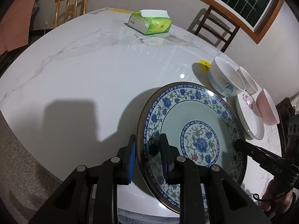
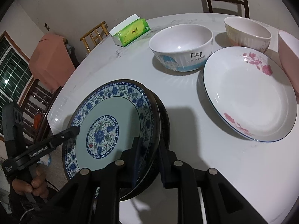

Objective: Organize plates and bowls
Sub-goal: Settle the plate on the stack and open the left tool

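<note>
Left gripper [image 1: 147, 155]: clamped on the left rim of the blue floral plate [image 1: 196, 130], one blue pad under the rim, the other on its inner face.
Right gripper [image 2: 149, 160]: clamped on the opposite rim of the same plate, one finger inside, one on the dark outer side.
Hands: a hand [image 2: 37, 184] holds the left gripper's handle; another hand [image 1: 276, 197] holds the right one.
Blue floral plate, place: at the near edge of the table [image 1: 84, 71], partly overhanging it.
Blue floral plate, lie: round, so no long axis; face up and tipped, the side toward the pink flower plate [image 2: 248, 97] standing higher. Whether any part rests on the table I cannot tell.
Plates, count: two, the blue one and the pink flower plate, which lies flat near the right edge.
Bowls, count: three. The dog bowl [image 2: 181, 48] sits upright beyond the pink flower plate, the rabbit bowl [image 2: 248, 33] just beside it, the pink bowl [image 2: 287, 56] at the right edge, touching the flower plate's rim.
Tissue pack [image 1: 149, 23]: one, green and white, toward the far edge.
Chairs: two dark wooden chairs [image 1: 214, 28] [image 2: 33, 100] and a light bamboo chair [image 1: 71, 7] stand around the table.
</note>
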Demonstrator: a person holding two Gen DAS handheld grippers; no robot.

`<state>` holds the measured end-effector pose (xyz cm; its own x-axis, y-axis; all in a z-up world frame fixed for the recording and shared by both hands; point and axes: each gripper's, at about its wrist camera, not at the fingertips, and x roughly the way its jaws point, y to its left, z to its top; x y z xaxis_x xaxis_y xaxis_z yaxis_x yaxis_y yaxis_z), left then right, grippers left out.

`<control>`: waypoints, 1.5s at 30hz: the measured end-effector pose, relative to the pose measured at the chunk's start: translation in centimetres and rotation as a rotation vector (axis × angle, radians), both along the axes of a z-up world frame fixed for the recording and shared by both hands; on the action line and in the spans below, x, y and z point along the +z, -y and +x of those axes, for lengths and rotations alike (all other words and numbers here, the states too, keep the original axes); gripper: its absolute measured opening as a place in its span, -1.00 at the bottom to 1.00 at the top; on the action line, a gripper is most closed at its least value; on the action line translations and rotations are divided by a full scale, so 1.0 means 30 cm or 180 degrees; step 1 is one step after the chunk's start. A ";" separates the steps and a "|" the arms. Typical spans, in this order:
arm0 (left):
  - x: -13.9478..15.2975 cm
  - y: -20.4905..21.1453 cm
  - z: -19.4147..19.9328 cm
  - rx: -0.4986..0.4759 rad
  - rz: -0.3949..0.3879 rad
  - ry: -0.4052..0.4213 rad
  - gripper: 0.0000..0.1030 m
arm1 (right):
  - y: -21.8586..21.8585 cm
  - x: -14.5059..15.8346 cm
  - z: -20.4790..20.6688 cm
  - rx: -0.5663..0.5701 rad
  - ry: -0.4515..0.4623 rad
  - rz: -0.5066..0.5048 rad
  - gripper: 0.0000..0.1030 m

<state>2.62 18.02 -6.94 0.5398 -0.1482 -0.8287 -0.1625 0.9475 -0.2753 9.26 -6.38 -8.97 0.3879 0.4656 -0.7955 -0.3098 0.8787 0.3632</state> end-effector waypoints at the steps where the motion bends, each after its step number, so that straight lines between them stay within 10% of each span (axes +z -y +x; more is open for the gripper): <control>1: -0.006 0.001 0.005 0.0004 0.0003 -0.0014 -0.59 | -0.003 0.003 -0.002 0.0008 0.0019 -0.0035 -0.61; 45: 0.021 0.051 0.015 0.0023 0.0395 0.0057 -0.16 | -0.070 0.027 -0.023 0.0084 0.0248 -0.0566 -0.40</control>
<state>3.08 16.48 -6.32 0.5554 -0.0411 -0.8305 -0.1655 0.9733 -0.1589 8.57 -4.28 -8.15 0.4409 0.3312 -0.8342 -0.3546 0.9181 0.1771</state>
